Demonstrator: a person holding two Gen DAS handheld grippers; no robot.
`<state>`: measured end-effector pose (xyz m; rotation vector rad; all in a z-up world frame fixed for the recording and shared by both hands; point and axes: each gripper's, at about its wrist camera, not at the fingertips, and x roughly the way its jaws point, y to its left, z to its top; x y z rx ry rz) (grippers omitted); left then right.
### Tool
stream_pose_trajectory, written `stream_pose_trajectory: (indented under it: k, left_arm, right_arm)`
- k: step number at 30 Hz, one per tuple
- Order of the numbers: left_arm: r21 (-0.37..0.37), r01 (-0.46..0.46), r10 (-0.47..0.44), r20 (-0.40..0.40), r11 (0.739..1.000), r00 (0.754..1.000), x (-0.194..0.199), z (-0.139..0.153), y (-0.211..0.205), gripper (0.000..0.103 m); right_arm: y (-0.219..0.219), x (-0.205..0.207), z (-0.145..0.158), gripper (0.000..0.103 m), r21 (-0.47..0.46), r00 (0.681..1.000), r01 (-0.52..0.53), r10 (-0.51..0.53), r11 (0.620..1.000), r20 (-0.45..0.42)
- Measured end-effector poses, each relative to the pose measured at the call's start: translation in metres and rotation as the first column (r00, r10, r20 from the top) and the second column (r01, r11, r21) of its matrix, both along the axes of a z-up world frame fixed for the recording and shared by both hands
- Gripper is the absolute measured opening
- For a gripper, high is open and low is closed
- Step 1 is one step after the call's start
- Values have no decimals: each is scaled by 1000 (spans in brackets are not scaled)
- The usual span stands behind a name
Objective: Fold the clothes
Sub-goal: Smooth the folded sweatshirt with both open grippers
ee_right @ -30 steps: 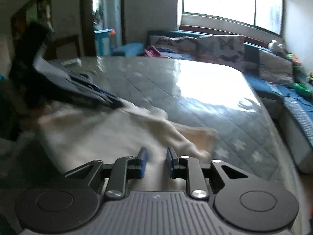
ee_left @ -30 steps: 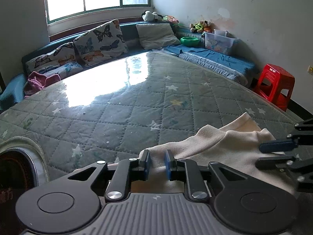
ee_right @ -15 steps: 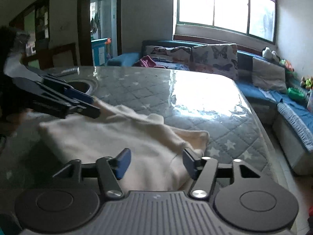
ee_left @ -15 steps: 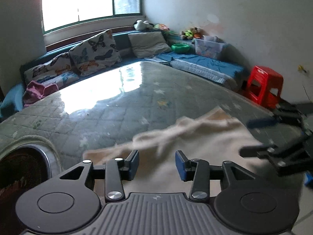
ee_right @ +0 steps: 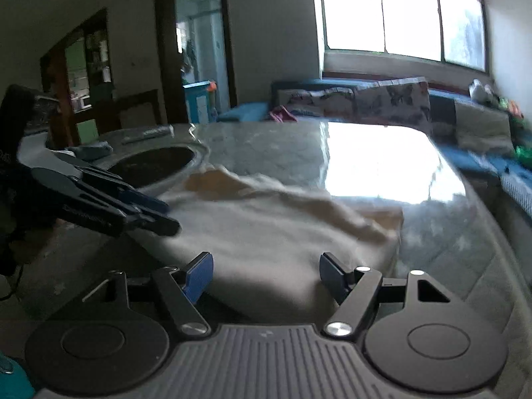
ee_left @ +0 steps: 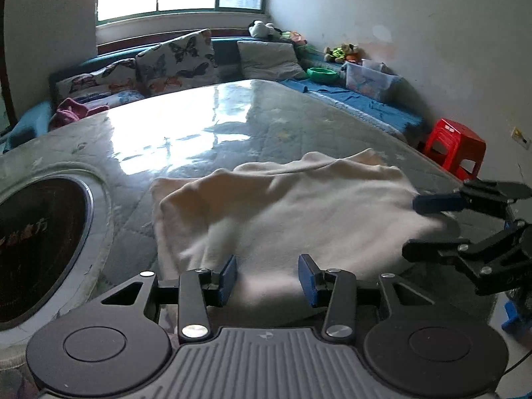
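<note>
The garment (ee_left: 299, 209) lies folded over once on the surface (ee_left: 199, 139); both grippers' jaws stand apart, empty; more folds probably remain.

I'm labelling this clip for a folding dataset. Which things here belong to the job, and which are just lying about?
Job:
cream garment, lying on the table
left hand-held gripper, open
right hand-held gripper, open

Lying about:
butterfly cushions
grey pillow
red stool
green bowl
plastic bin
soft toys
pink cloth
</note>
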<state>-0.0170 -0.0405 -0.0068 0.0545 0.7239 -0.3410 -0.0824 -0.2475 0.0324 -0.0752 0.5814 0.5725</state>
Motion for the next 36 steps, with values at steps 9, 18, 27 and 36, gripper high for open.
stream_pose_trajectory:
  k: [9,18,27,36]
  left_arm:
    - [-43,-28,28,-6,999,1000,1,5,9,46]
    - [-63,-47,46,-15,997,999,36,16,0,46]
    - [-60,-128,123,-70,990,990,85,5,-3,46]
    - [-106,-163,157,-67,981,985,87,5,8,46]
  right_arm:
    - [-12,4,-5,79,61,1000,19,-17,998,-25]
    - [-8,6,-8,90,73,999,18,-15,997,-45]
    - [-8,6,-11,102,121,998,8,-1,993,-55]
    - [-10,7,-12,103,164,997,11,1,986,-71]
